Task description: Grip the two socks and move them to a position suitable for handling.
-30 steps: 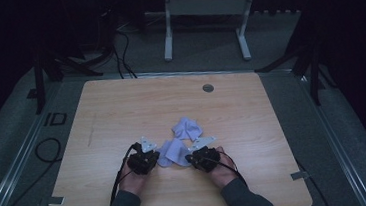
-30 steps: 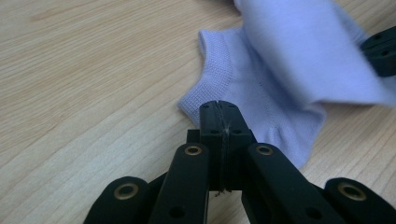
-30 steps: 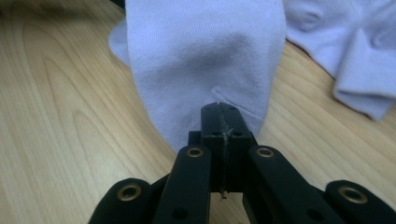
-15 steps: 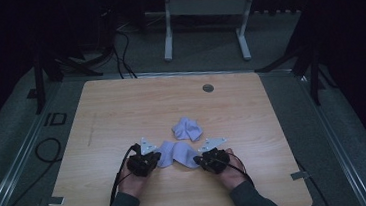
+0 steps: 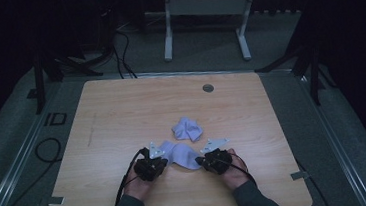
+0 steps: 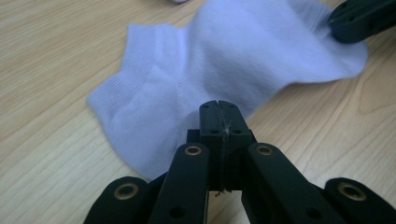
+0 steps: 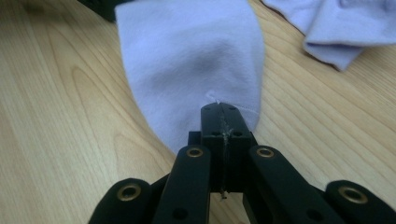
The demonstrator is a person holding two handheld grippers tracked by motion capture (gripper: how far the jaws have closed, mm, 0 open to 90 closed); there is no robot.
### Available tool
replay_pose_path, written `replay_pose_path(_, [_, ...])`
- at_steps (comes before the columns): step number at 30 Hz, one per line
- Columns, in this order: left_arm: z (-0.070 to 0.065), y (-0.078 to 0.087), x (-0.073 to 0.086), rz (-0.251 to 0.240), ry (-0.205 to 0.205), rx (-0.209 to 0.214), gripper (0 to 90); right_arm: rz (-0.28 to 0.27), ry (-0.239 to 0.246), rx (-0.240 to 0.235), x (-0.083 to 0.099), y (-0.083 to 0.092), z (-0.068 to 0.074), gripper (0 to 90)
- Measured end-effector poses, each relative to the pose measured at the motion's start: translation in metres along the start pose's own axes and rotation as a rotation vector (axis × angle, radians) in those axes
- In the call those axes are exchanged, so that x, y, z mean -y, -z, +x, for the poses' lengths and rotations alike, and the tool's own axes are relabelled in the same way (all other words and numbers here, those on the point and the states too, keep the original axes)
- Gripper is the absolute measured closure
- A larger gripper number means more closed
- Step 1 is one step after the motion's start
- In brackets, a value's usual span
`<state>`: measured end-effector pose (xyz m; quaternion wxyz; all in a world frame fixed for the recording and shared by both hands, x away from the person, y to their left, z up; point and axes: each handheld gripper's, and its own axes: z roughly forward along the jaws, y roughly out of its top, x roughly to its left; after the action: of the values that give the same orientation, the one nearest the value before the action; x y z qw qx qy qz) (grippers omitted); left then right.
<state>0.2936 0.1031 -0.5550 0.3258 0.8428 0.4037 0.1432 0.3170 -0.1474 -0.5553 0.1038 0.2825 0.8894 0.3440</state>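
Observation:
A pale lilac sock (image 5: 183, 154) lies stretched flat on the wooden table (image 5: 121, 113) between my two grippers. My left gripper (image 5: 164, 159) is shut on its cuff end; in the left gripper view the closed jaws (image 6: 218, 109) pinch the edge of the ribbed sock (image 6: 224, 56). My right gripper (image 5: 205, 160) is shut on the toe end, where the closed jaws (image 7: 219, 112) bite the sock (image 7: 187, 56). A second sock (image 5: 187, 128) of the same colour lies crumpled just beyond the first one.
The table's front edge is close behind both hands. A round grommet (image 5: 208, 87) sits near the far edge. Bare wood stretches to the left, right and back. Cables (image 5: 47, 150) lie on the floor at the left, and a metal stand (image 5: 202, 6) is behind the table.
My right gripper has shifted to the right with the toe end, drawing the sock out longer and flatter. The left gripper has stayed where it was.

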Motion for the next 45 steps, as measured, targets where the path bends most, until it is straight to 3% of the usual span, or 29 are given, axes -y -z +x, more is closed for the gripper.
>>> replay_pose_path(8, [-0.003,0.007,0.006,0.02,-0.009,0.004,89.4,0.0,-0.018,0.008,0.007,0.007,-0.005,89.1])
replay_pose_path(18, [-0.012,0.014,0.013,0.028,-0.005,0.024,89.3,0.013,-0.006,0.004,0.01,0.011,-0.004,87.0])
replay_pose_path(23, [-0.015,0.017,0.012,-0.011,-0.032,0.046,80.9,0.026,-0.01,-0.005,0.008,0.014,-0.001,81.6])
replay_pose_path(28, [-0.014,0.021,0.01,-0.063,-0.027,0.046,77.8,-0.033,-0.011,0.001,0.0,0.027,-0.002,76.8])
replay_pose_path(35, [-0.01,0.02,0.01,-0.073,-0.005,0.038,72.7,-0.065,-0.021,0.067,-0.01,0.034,-0.014,76.6])
replay_pose_path(38, [-0.007,0.017,0.01,-0.054,-0.005,0.026,70.8,-0.07,-0.019,0.094,-0.016,0.031,-0.019,76.2])
replay_pose_path(45, [-0.002,0.017,0.009,-0.059,0.012,0.016,69.5,-0.065,-0.013,0.137,-0.03,0.019,-0.025,76.6])
